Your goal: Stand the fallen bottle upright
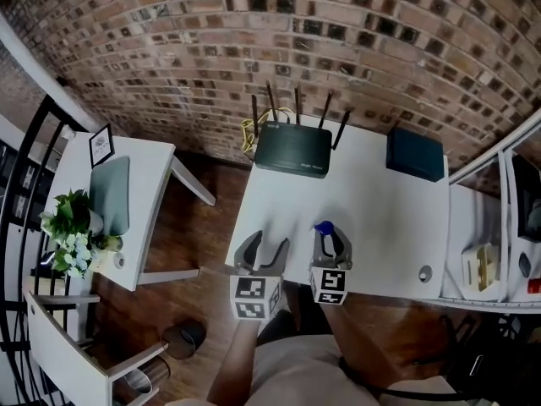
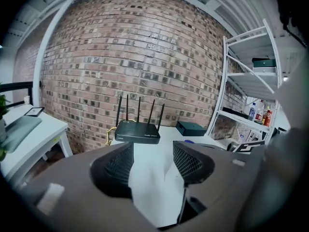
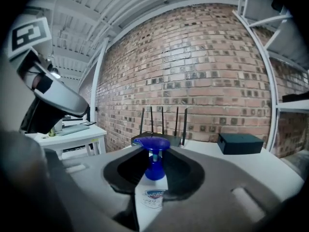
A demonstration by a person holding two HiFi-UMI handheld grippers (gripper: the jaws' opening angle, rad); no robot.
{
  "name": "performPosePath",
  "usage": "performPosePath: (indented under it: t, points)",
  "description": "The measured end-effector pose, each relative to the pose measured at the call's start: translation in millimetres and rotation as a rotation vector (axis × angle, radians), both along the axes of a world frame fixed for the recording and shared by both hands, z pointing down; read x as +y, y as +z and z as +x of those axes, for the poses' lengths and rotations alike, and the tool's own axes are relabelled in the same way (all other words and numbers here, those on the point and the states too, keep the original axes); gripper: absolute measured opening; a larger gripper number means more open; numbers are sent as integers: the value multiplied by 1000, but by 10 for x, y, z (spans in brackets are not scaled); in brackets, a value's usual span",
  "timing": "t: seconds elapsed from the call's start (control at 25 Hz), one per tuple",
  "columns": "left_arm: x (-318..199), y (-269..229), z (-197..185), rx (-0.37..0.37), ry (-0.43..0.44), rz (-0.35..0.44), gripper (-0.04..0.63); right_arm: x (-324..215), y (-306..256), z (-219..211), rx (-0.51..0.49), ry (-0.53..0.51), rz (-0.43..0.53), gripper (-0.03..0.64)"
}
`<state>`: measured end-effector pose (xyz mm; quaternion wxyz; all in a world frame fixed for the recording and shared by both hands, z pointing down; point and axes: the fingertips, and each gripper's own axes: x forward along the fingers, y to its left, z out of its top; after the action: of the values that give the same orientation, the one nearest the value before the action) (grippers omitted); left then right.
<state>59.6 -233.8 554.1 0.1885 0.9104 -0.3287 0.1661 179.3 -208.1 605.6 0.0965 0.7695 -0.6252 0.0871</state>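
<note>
In the head view, my right gripper (image 1: 332, 242) hovers over the front part of the white table (image 1: 389, 218), shut on a small white bottle with a blue top (image 1: 324, 226). The right gripper view shows the bottle (image 3: 155, 166) standing upright between the jaws of that gripper (image 3: 154, 179), blue top up and a label on its white body. Just to its left, my left gripper (image 1: 269, 245) stands open over the table's front edge. In the left gripper view only bare table shows between the mesh pads of the left gripper (image 2: 153, 161).
At the back of the table, a black router (image 1: 292, 149) with several antennas sits against the brick wall, and a black box (image 1: 415, 153) lies to its right. A white shelf unit (image 1: 482, 260) stands at the right. To the left is a side table with a plant (image 1: 74, 227).
</note>
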Motion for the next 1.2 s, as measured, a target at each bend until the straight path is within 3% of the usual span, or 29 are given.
performPosePath:
  t: [0.12,0.2,0.4,0.64,0.92,1.2]
  points:
    - [55,-40,4,5,6,10,272,27,55,64,-55,26,-10,82]
    - [87,-91,-1,9,13,18,272,46,62,139,-86,55,-23,151]
    - [116,-232,-71,26,8,43,272,121,90,207,-128,81,-50,214]
    - [169,-319,-184,51,-4,61,272,102,140,106,-185,36,-61,411]
    - [153,-391,-386,85,-61,69,272,313,-198,74,-117,31,-16,420]
    - [358,-649,-416,93,-110,154,272,498,-863,406,-82,57,129,419]
